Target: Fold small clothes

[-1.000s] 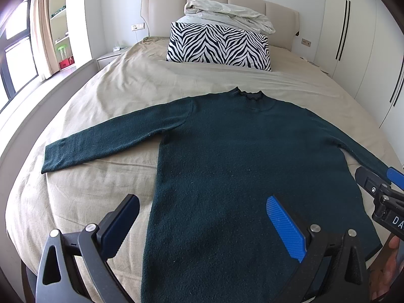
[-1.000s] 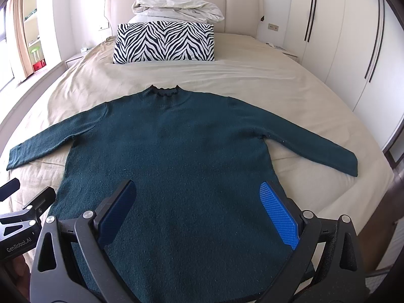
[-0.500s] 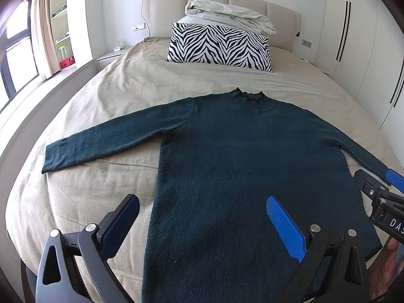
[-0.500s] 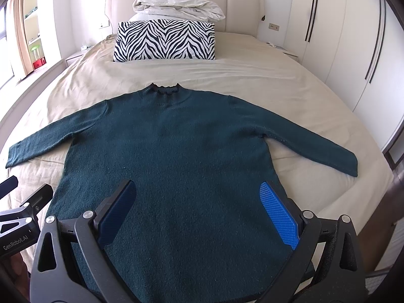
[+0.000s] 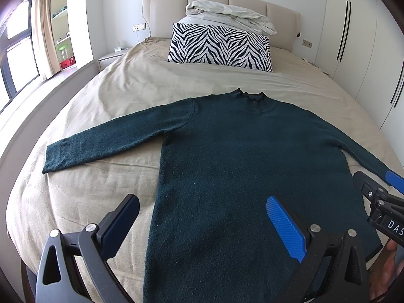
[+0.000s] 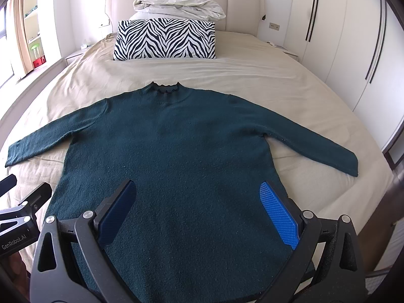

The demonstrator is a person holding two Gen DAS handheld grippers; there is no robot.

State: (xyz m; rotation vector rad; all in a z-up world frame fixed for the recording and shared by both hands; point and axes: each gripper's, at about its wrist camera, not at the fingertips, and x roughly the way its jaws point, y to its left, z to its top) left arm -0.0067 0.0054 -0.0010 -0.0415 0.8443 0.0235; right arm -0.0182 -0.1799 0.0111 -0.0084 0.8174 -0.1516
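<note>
A dark green long-sleeved sweater (image 5: 240, 151) lies flat on the beige bed, collar toward the headboard and both sleeves spread out; it also shows in the right wrist view (image 6: 171, 146). My left gripper (image 5: 202, 222) is open and empty, above the sweater's lower left hem. My right gripper (image 6: 199, 214) is open and empty, above the lower middle of the sweater. The right gripper's tip shows at the right edge of the left wrist view (image 5: 376, 197).
A zebra-striped pillow (image 6: 164, 39) and a folded white duvet (image 6: 179, 6) lie at the headboard. White wardrobes (image 6: 341, 38) stand along the right. A nightstand (image 5: 111, 58) and window are on the left. Bare beige sheet (image 6: 227, 75) lies beyond the collar.
Both grippers have drifted very slightly; the sweater has not moved and both grippers stay open.
</note>
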